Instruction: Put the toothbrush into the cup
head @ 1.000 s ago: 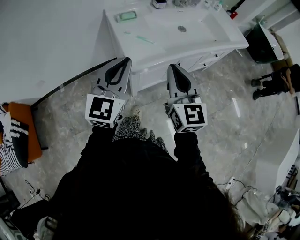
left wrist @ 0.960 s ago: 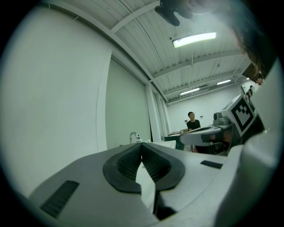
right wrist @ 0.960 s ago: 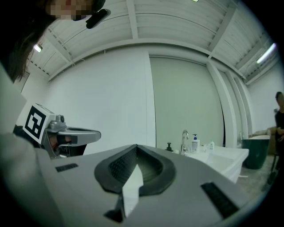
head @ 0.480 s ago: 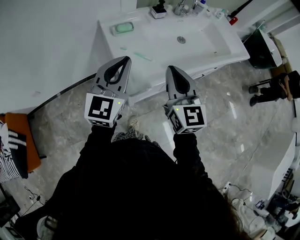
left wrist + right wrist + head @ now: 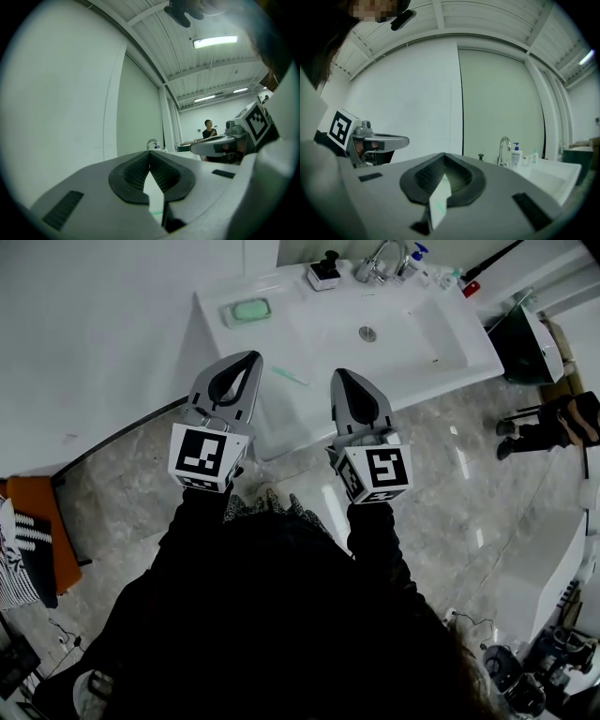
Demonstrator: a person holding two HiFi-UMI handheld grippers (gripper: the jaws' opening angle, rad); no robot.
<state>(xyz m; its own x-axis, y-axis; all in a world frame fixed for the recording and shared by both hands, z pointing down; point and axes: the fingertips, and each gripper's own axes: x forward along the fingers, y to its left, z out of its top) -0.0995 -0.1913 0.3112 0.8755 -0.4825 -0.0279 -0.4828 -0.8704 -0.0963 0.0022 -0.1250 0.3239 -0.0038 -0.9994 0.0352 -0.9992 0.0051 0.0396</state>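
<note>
— Well, where is the toothbrush (image 5: 289,376)?

— Flat on the white counter (image 5: 220,334), towards its front edge and just left of the basin (image 5: 422,329); it is pale green and lies slantwise, apart from everything else.

— And what else stands on that counter?

— A green soap dish (image 5: 246,310) near the back left corner; along the back edge a small white block with a black knob (image 5: 324,274), then the tap (image 5: 380,261) and a pump bottle (image 5: 418,257); which of the small things back there is the cup I cannot tell.

— How do the grippers stand?

— The left gripper (image 5: 248,359) has its jaws together with nothing between them, as its own view shows: the black pads meet at the tip; the right gripper (image 5: 337,375) is the same, pads closed on each other and holding nothing.

— Where are they against the counter?

— Side by side and level, both pointing at its front edge; seen from the head, the toothbrush lies just beyond the gap between the two tips, touched by neither.

— Anything round about?

— A grey marbled floor (image 5: 441,484) below; in the left gripper view a person (image 5: 207,127) stands far off under strip lights.
</note>
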